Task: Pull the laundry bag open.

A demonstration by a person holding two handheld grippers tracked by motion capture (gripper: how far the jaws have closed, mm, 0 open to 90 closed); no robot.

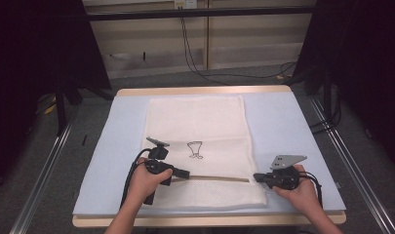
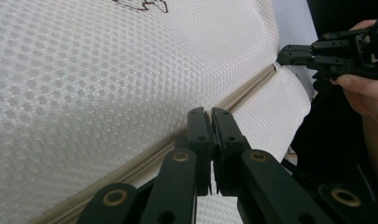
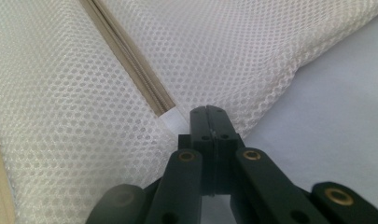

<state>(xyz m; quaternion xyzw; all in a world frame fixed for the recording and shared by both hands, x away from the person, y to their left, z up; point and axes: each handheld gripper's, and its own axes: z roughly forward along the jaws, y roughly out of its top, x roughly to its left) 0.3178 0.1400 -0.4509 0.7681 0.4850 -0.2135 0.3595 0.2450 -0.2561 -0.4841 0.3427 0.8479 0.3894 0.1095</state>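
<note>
Two grippers are working at the zipper (image 1: 219,178) of a white mesh bag (image 1: 197,124) that is lying flat on the blue mat (image 1: 292,126), its zipper running across the near end. The left gripper (image 1: 185,173) is sitting on the zipper line toward its left part, jaws pressed together; in the left gripper view the tips (image 2: 209,116) are meeting right over the beige tape, most likely pinching the slider, though the slider itself is hidden. The right gripper (image 1: 257,177) is resting at the bag's right edge, jaws also pressed together, apparently nipping the white tab (image 3: 175,120) where the zipper ends, to anchor the fabric. Judging from the high view, a dark slit is showing between the two grippers, so that stretch is looking open. Which way the slider is meant to be travelling is not clear, so I cannot tell whether most of the run is done or left.
</note>
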